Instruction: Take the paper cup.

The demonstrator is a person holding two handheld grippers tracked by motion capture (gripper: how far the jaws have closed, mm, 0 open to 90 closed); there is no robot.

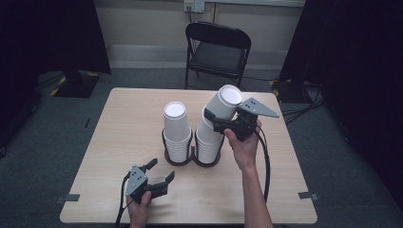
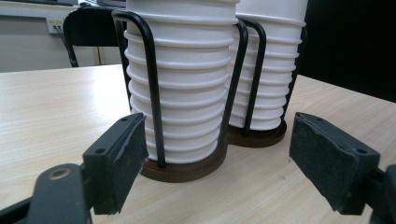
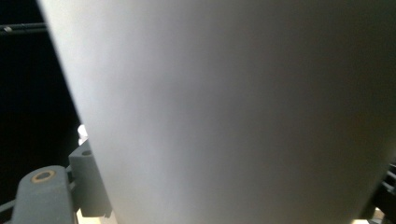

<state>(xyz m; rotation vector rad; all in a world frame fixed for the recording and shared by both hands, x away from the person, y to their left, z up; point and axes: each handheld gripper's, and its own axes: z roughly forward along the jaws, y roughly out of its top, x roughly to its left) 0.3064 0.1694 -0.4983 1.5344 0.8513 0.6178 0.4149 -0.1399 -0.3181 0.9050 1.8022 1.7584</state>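
Two stacks of upturned white paper cups stand in black wire holders mid-table: the left stack (image 1: 177, 129) (image 2: 187, 93) and the right stack (image 1: 208, 142) (image 2: 268, 70). The top cup (image 1: 224, 102) of the right stack is tilted up and to the right, partly lifted off the stack. My right gripper (image 1: 216, 121) is shut on its side wall. In the right gripper view the cup wall (image 3: 233, 112) sits close between the jaws, with one pad (image 3: 91, 186) at its left. My left gripper (image 1: 161, 171) (image 2: 219, 158) rests open near the front edge, facing the left holder's base (image 2: 187, 169).
The light wooden table (image 1: 123, 142) has bare room to the left and right of the holders. A black folding chair (image 1: 216, 52) stands beyond the far edge. Cables trail from both grippers toward the front edge.
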